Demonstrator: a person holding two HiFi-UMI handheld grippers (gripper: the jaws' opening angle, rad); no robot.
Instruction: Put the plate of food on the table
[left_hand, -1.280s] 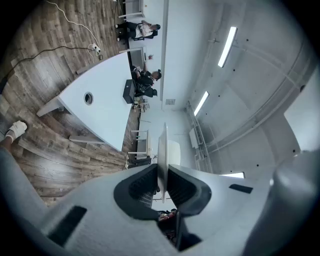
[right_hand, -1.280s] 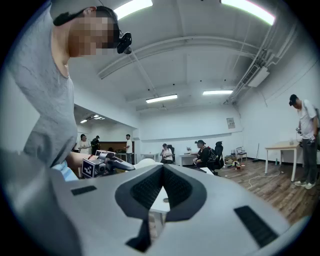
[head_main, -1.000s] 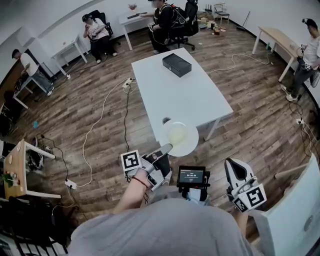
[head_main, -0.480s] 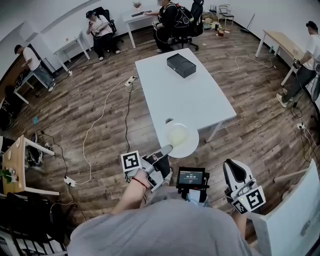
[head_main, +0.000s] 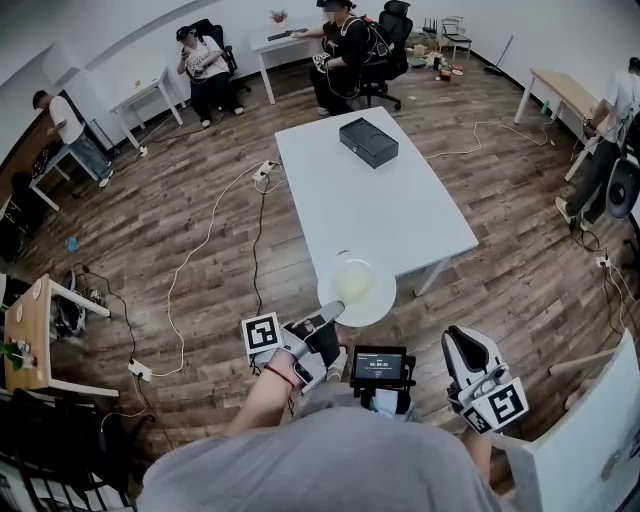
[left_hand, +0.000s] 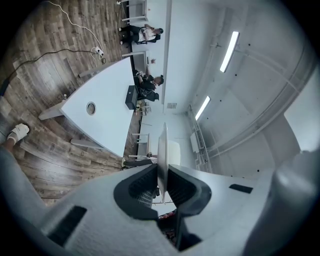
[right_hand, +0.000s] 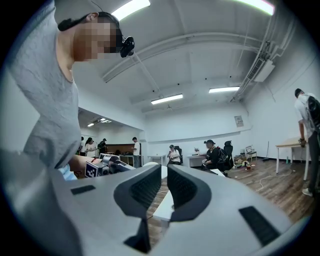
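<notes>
A white plate (head_main: 357, 288) with pale food (head_main: 352, 283) on it hovers over the near end of the white table (head_main: 380, 190). My left gripper (head_main: 325, 318) is shut on the plate's near rim. In the left gripper view the plate (left_hand: 162, 145) stands edge-on between the pads of that gripper (left_hand: 162, 172), with the table (left_hand: 107, 107) beyond it. My right gripper (head_main: 470, 352) hangs low at the right, away from the table, and its jaws (right_hand: 164, 175) are drawn together with nothing between them.
A black box (head_main: 368, 141) lies at the table's far end. Cables (head_main: 200, 250) run over the wooden floor to the left. People sit at desks along the far wall (head_main: 350, 50). A white desk corner (head_main: 590, 430) stands close on my right.
Both grippers have shifted a little, and the plate has stayed in the left gripper's hold. The table sits slightly higher in the head view.
</notes>
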